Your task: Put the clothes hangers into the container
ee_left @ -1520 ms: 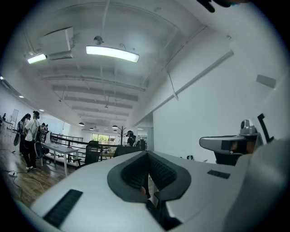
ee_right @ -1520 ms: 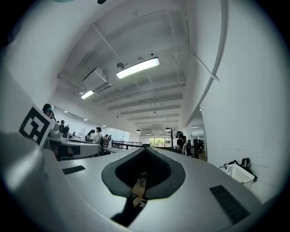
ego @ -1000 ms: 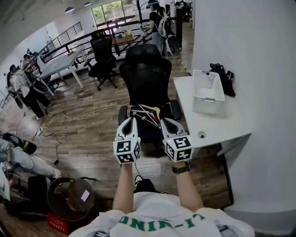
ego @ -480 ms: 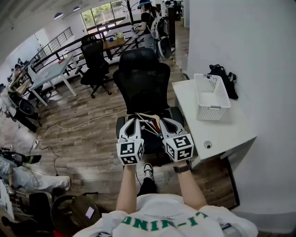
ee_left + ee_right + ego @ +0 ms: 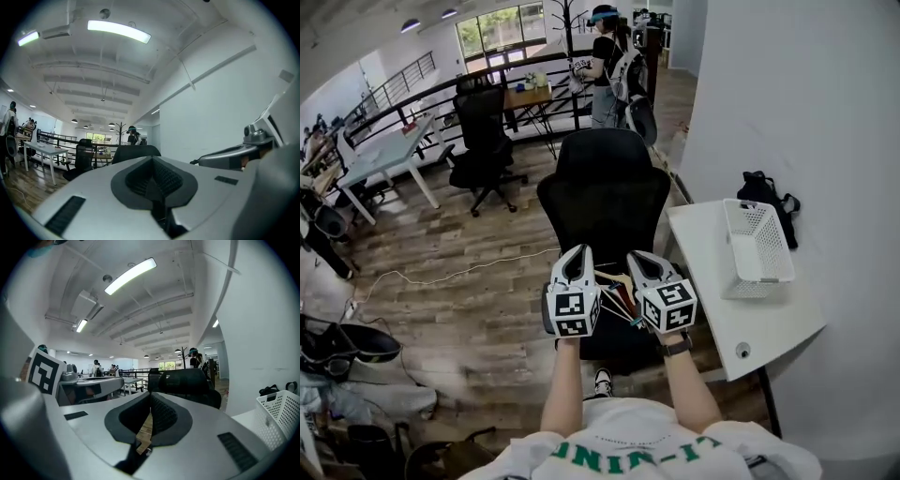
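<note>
Two grippers sat side by side, L gripper & R gripper, both pointing to 12 o'clock over a black chair. Each had its jaws pressed together, pinching the hangers, which hung as a bundle betw. them. Basket stood well apart at 2 o'clock on a white table, w/ a black bag just behind it at 12. Person stood far off at 12.
</note>
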`<state>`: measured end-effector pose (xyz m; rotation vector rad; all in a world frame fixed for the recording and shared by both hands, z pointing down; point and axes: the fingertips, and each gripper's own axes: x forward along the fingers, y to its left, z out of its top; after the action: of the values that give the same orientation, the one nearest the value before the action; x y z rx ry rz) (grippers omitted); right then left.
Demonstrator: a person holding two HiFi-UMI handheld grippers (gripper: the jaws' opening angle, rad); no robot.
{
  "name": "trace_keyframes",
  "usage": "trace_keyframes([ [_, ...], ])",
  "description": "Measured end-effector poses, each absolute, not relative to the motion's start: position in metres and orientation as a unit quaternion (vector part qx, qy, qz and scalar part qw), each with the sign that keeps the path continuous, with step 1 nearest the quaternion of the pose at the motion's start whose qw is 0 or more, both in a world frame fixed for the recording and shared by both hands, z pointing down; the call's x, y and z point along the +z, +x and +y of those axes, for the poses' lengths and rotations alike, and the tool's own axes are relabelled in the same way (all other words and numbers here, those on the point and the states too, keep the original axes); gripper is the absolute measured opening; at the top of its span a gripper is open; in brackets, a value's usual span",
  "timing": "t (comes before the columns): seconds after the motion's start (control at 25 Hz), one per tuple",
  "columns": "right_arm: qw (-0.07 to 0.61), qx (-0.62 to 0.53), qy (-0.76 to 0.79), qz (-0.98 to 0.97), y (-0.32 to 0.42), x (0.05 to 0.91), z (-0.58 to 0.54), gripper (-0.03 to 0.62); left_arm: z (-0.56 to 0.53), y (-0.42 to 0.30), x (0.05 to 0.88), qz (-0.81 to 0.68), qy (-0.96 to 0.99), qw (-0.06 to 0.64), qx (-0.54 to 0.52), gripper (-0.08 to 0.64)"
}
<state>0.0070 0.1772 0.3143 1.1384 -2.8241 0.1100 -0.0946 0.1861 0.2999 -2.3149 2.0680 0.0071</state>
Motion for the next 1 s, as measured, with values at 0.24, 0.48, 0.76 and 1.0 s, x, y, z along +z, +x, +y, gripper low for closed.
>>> trace_keyframes([
  [0.24, 0.071, 0.048, 0.37, -0.925, -0.044, 0.345, 0.117, 0.021, 0.117, -0.151, 0.33, 0.653, -0.757, 0.011, -0.008, 0.014],
  [0.48, 0.099, 0.068, 0.387, -0.914, -0.046, 0.382, 0.061, 0.021, 0.056, -0.162, 0.367, 0.63, -0.776, -0.024, -0.008, 0.014],
  [0.76, 0.139, 0.097, 0.372, -0.912, -0.029, 0.428, -0.009, 0.026, -0.003, -0.154, 0.402, 0.616, -0.786, -0.044, -0.032, 0.014],
  [1.0, 0.189, 0.13, 0.347, -0.909, -0.011, 0.488, -0.045, 0.045, -0.04, -0.151, 0.452, 0.612, -0.785, -0.075, -0.059, 0.014],
])
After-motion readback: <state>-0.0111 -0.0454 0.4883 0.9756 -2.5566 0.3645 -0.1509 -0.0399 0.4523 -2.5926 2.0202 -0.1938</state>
